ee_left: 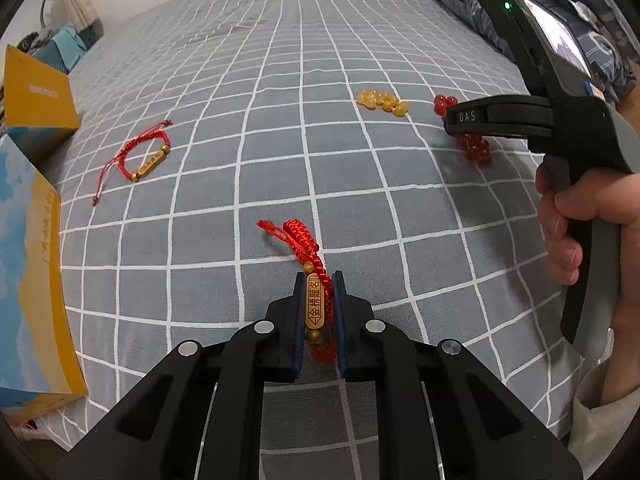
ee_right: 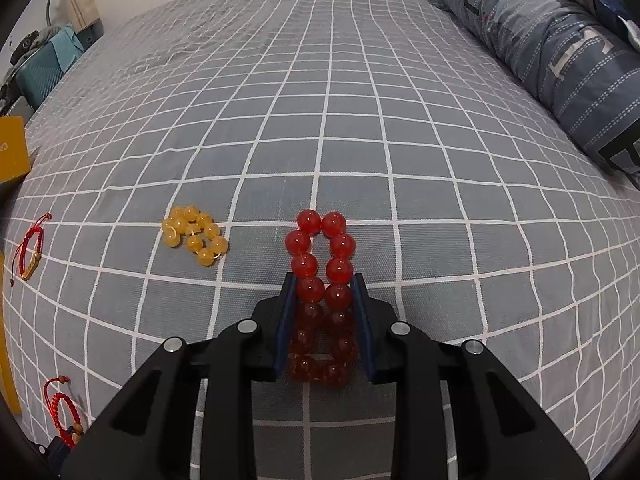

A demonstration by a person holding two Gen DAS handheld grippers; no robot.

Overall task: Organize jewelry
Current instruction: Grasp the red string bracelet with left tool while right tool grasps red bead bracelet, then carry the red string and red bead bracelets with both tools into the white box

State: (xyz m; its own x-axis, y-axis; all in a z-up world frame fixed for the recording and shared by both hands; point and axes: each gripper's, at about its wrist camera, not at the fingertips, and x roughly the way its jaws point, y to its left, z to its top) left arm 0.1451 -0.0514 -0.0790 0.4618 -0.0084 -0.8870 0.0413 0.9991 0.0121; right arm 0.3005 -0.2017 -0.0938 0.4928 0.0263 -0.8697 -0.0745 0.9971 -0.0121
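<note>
Left gripper (ee_left: 316,280): your jaws are clamped on the red cord bracelet (ee_left: 316,276), its gold tag lying lengthwise between the pads.
Red cord bracelet: the knotted tail spills out ahead of the fingertips onto the grey checked bedspread (ee_left: 280,120).
Right gripper (ee_right: 324,280): your jaws are pressed on the red bead bracelet (ee_right: 322,264), squeezing it into a long narrow loop (pads touch beads on both sides).
Red bead bracelet: its far end sticks out past your fingertips, resting on the bedspread.
Yellow bead bracelet (ee_right: 195,234): ahead and to the left of your right gripper, apart from the red beads.
Second cord bracelet (ee_left: 144,158): well ahead and left of your left gripper, lying loose.
Boxes (ee_left: 36,96): at the bed's left edge.
Your hand (ee_left: 568,232): wrapped round the right gripper's handle.
</note>
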